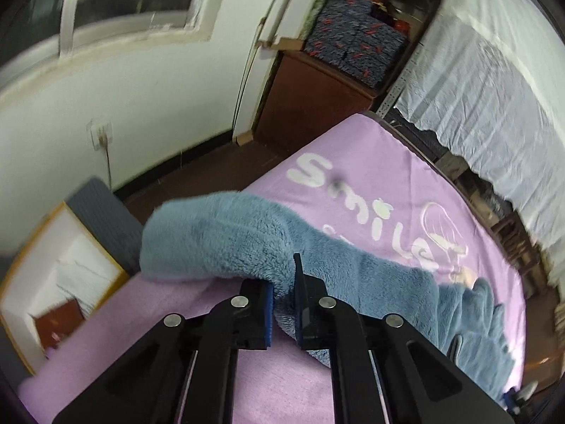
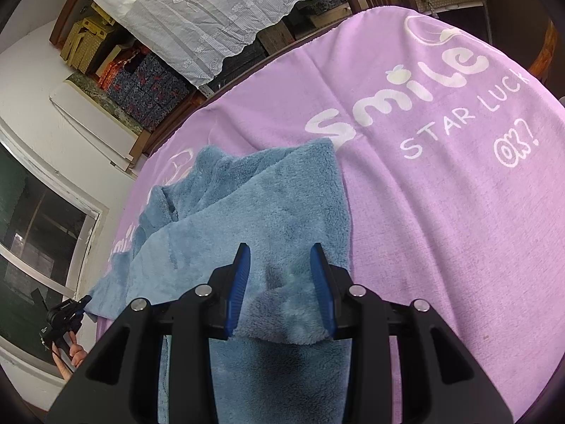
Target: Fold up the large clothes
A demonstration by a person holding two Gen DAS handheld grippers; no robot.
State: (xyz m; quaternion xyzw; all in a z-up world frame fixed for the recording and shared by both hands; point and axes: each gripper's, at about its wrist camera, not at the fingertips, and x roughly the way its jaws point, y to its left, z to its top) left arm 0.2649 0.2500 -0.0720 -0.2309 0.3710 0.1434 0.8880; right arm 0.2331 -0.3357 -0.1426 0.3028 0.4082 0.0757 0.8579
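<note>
The blue fleece garment (image 1: 226, 236) lay across the purple blanket (image 1: 370, 162) that covered the worktop, filling the lower middle of both views. In the left wrist view a thick rolled edge of it rose from the blanket at centre left, and the rest trailed off toward the lower right corner. The left tool (image 1: 282, 304) was pinching that raised edge, its two fingers drawn close with a wad of fleece caught between them.

In the right wrist view the garment (image 2: 268, 205) spread flat from the centre toward the left edge, with a folded layer on top. The right tool (image 2: 280, 289) stood with its blue pads (image 2: 240, 282) spread, a fold of fleece lying in the gap; I could not tell whether the pads were touching it. At the lower left of that view the other tool (image 2: 65, 312) gripped the garment's far corner.

The blanket carried white lettering (image 2: 399, 95) across the upper right. Beyond it, a white lace cloth (image 2: 212, 7) hung at the top of the frame, and patterned boxes (image 2: 148, 88) sat stacked at the upper left. A window (image 2: 39, 240) showed at the left edge.
</note>
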